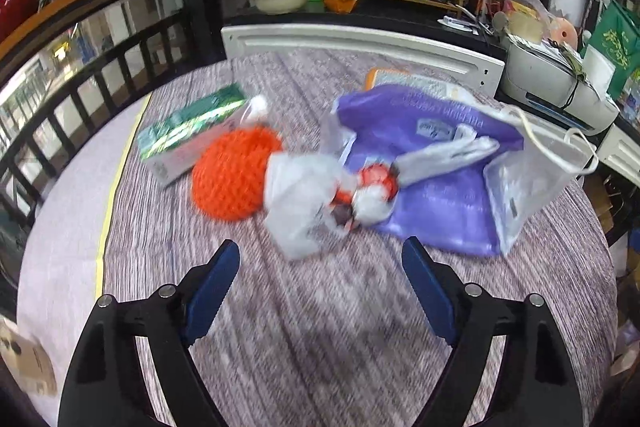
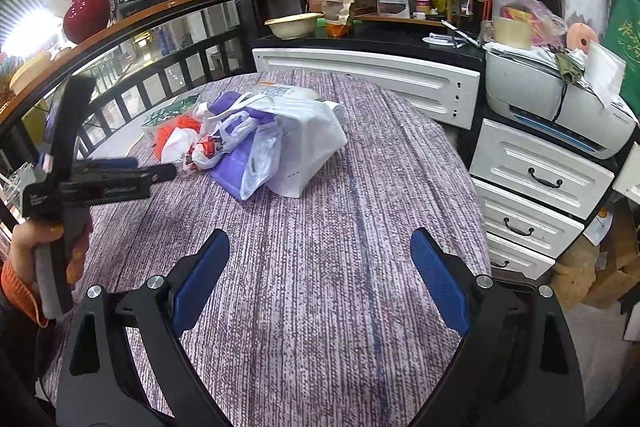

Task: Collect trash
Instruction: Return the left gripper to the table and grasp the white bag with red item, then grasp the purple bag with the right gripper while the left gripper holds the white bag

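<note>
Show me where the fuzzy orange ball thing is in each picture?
Left wrist view: the orange mesh ball sits left of centre on the table, between the green box and the crumpled white bag.
Right wrist view: only a bit of the orange mesh ball shows, upper left, behind the white bag.
Shared landmark: the purple bag, right of the ball in both.

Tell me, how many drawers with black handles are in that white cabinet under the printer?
3, stacked beneath the printer: top drawer, middle drawer, and bottom drawer, partly cut off by the table edge. More may be hidden lower.
</note>
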Motion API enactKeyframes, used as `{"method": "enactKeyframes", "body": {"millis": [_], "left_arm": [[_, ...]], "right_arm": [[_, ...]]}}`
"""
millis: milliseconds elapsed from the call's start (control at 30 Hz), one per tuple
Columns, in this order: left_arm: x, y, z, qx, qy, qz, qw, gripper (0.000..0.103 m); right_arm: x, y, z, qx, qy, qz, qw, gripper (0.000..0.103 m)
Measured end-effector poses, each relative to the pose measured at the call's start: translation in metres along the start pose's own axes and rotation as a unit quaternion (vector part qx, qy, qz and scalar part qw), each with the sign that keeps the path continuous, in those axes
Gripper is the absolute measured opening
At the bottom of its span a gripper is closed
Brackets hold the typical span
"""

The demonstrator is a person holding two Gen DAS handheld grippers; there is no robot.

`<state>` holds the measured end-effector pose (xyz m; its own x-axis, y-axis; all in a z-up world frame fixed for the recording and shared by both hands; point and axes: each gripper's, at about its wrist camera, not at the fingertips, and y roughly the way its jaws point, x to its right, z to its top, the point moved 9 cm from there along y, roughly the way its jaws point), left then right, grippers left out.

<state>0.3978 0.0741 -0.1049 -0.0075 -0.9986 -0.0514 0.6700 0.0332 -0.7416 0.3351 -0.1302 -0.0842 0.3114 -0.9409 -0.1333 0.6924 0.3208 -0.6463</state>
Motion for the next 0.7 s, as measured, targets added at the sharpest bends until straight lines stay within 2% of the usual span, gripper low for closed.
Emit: {"method": "enactKeyframes", "body": {"millis": [133,333,400,567,700], "left_arm": [[0.015,0.016,0.018,0.01,0.038,0.024,0.9989,0.074],[0.022,0.046,0.023,-0.02,0.047,0.023,0.9984,0.066],[0.024,0.048,0.02,-0.027,0.05,0.03,0.9979,0.054],[0.021,0.045,0.013,-0.035,0.038,0.034,0.9981,0.031],[0.013,0.034,0.008,-0.038,0.008,0.015,0.9991,0.026]], "right_arm": [[-0.001,0.006,-0.001,-0.008,0.001,0.003,1.0,0.09],[0.005,0.01,0.001,-0.01,0.004,-0.004,1.0,0.09],[0.006,0.012,0.002,-0.011,0.006,-0.004,1.0,0.09],[-0.004,0.016,0.006,-0.01,0.008,0.011,1.0,0.09],[-0.031,0.017,0.009,-0.015,-0.002,0.053,0.998,0.089]]}}
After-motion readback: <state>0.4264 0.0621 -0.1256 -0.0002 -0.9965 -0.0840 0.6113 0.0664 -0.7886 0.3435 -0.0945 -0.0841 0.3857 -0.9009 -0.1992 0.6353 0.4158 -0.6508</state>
